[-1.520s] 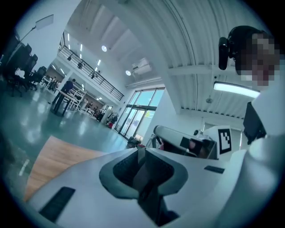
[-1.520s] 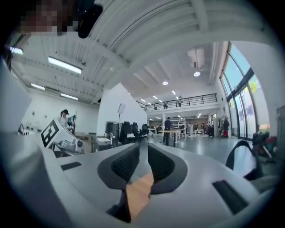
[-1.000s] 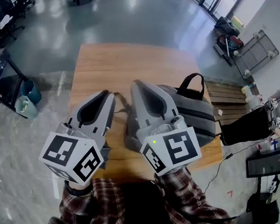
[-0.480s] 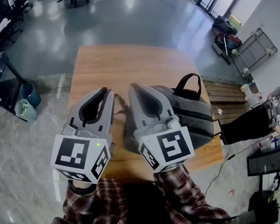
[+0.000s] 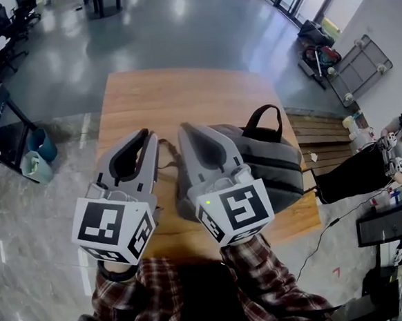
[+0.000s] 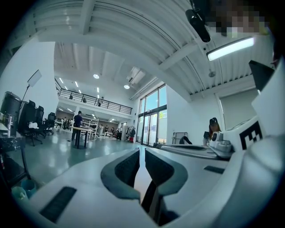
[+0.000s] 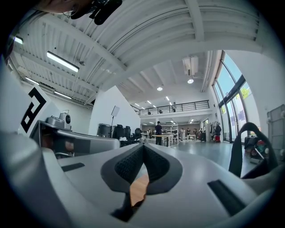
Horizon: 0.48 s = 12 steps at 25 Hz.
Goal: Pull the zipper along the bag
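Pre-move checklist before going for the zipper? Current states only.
1. Backpack lying on the table, in view: ok.
2. Zipper pull located: cannot tell; no view shows it clearly.
3. Left gripper empty: ok; its jaws stand a narrow gap apart with nothing between them.
4. Right gripper ready to grasp: not ok; its jaws are together and empty, so it likely needs opening first.
5. Grippers aimed at the backpack: not ok; both gripper views look out level across the room, not down at it.
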### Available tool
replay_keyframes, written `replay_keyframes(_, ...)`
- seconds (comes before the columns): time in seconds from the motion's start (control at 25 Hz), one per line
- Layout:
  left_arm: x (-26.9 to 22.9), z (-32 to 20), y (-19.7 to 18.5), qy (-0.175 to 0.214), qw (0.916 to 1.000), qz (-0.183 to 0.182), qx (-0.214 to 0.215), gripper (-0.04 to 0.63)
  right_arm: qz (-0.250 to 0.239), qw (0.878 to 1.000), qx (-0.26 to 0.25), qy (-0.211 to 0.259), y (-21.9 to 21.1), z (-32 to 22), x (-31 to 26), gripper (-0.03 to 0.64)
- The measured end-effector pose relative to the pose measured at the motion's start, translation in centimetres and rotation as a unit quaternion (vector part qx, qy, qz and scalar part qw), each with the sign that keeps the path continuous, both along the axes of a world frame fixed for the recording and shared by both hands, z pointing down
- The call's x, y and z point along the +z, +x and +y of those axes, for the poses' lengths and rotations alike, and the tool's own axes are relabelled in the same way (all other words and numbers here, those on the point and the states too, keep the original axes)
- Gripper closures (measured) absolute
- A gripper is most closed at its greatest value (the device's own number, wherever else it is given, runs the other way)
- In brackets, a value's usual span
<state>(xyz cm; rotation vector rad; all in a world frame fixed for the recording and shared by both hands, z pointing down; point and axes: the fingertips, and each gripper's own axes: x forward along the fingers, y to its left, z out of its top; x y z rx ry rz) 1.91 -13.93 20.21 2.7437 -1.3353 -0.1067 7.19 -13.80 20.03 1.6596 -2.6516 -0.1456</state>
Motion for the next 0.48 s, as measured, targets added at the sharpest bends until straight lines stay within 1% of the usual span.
replay_keyframes(0.48,0.43,-0.01,0.04,-0.004,0.9999,-0.006,0.009,0.554,0.002,1.0,0.002,-0.001,-0.12,0.07,0.05,0.609)
